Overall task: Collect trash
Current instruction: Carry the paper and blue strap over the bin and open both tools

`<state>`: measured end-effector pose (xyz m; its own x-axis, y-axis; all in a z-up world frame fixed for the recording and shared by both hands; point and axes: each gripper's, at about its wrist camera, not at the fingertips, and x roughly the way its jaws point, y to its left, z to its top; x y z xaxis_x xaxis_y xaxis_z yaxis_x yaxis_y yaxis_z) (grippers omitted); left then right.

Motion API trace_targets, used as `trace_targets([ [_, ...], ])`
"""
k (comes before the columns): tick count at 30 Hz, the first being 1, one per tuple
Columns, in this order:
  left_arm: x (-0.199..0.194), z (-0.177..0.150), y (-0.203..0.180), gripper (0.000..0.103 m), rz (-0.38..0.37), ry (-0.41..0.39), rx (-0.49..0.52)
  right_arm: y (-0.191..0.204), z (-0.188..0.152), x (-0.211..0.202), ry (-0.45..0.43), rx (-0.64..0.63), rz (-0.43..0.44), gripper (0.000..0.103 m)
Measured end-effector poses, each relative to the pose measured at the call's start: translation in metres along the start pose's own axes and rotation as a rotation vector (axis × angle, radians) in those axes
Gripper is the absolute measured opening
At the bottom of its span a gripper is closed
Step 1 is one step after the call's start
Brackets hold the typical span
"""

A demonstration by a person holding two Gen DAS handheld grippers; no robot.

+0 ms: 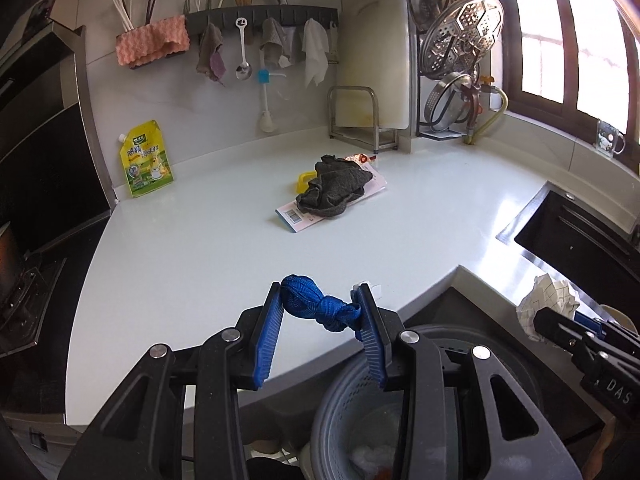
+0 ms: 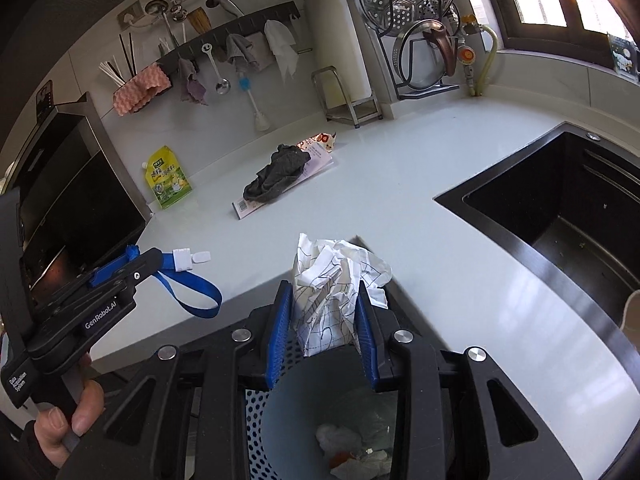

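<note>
Right gripper (image 2: 324,312), clamped on crumpled paper (image 2: 336,280), hangs directly over the bin (image 2: 256,420); left gripper (image 1: 320,308), clamped on a knotted blue strap (image 1: 316,304), stands beside its rim.

A yellow seasoning pouch (image 1: 146,160) stands against the wall at the left of my counter (image 1: 224,256); upper left, a pink sponge cloth (image 1: 153,41) drapes the utensil rail (image 1: 260,16); steamer racks (image 1: 464,36) hang upper right.
</note>
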<state>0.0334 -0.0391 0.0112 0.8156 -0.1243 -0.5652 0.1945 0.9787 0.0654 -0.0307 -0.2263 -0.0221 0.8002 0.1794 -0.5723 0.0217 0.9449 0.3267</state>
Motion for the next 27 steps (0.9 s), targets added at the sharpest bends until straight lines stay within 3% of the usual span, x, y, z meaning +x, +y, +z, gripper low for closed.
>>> trace_targets([
  [13, -0.004, -0.055, -0.022, 0.037, -0.074, 0.093, 0.020, 0.005, -0.051, -0.013, 0.057, -0.039, -0.061, 0.031],
  [27, 0.019, -0.080, -0.027, 0.040, -0.104, 0.182, 0.010, 0.004, -0.071, 0.002, 0.124, -0.061, -0.087, 0.031],
])
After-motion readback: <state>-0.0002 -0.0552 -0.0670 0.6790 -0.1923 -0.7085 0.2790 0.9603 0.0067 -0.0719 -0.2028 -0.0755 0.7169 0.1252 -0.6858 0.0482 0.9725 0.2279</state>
